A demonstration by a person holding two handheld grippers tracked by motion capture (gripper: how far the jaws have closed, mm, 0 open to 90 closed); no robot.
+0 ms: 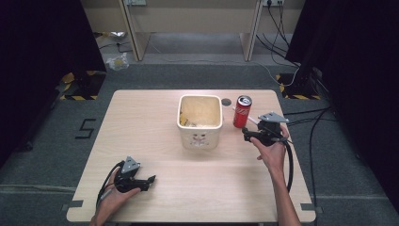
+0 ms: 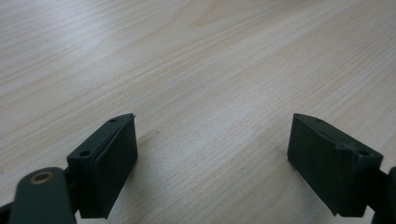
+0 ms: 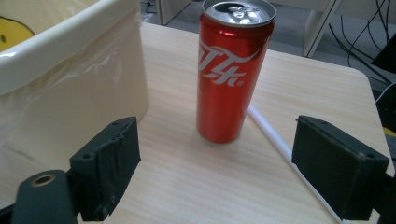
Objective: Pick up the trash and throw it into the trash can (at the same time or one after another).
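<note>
Looks like the approach step: right gripper (image 3: 217,172) spread wide, lined up on the red can (image 3: 231,70) standing beside the bin (image 1: 200,123). Next, ease forward and squeeze. Left gripper (image 2: 212,163) idles, spread too.

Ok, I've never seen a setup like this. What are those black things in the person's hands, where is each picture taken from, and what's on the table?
No robot here: a person holds a hand-operated two-jaw gripper in each hand. The high view looks down from above the person's side of the wooden table. The left gripper rests low near the front edge, and the right gripper points at a red cola can. The other two pictures come from cameras riding on the grippers. The left gripper view shows open jaws over bare wood. The right gripper view shows open jaws with the upright, opened can ahead, a white straw lying beside it, and a cream bin lined with plastic. Nothing is held.
</note>
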